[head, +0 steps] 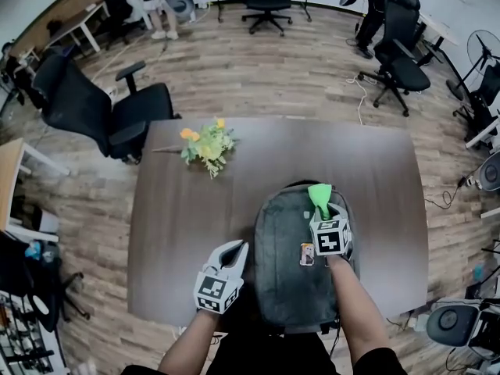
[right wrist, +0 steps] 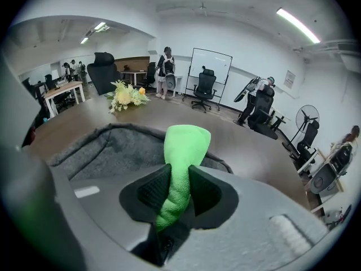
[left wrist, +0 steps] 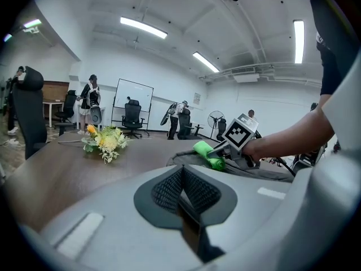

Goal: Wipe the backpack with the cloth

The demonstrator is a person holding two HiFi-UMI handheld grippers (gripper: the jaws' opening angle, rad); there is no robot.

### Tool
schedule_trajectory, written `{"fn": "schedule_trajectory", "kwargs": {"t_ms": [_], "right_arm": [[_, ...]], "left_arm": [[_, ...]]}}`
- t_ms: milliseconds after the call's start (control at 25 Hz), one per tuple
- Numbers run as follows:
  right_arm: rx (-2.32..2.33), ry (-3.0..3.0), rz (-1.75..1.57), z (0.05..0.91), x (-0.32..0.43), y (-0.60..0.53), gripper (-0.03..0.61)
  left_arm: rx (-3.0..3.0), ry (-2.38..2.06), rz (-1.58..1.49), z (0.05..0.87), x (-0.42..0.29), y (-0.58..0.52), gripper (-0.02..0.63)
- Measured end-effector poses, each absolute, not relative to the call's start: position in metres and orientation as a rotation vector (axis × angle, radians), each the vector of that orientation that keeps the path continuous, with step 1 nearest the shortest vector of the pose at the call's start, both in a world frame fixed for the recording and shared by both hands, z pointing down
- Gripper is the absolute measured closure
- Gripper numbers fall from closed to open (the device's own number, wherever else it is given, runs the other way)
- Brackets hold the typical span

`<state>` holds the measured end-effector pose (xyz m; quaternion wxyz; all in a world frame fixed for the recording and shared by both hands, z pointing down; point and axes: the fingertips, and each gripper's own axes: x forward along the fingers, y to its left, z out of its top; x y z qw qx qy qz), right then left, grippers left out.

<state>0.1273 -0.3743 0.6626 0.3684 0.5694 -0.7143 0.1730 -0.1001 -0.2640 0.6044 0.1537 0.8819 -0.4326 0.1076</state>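
A grey backpack lies flat on the dark wooden table, near its front edge. My right gripper is over the pack's far end, shut on a bright green cloth that sticks out past the jaws. In the right gripper view the cloth is pinched between the two pads above the grey pack. My left gripper hovers just left of the pack, jaws shut with nothing between them. From the left gripper view the cloth and right gripper rest on the pack.
A bunch of yellow flowers lies at the table's far left. Black office chairs stand around it, one close to the left corner. People stand at the room's far side. A fan is at the right.
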Motion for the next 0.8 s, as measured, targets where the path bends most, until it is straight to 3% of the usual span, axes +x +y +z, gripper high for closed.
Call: {"fn": "schedule_trajectory", "kwargs": {"t_ms": [520,800], "right_arm": [[1.564,-1.692,0.396,0.653,0.191,-0.363,0.483],[1.649,-1.804,0.446,0.63,0.171,-0.358,0.483]], "left_arm": [[2.531,-1.209,0.322,0.607,-0.095,-0.261,0.594],[2.492,-1.198,0.277,0.603,-0.095,-0.259,0.594]]}}
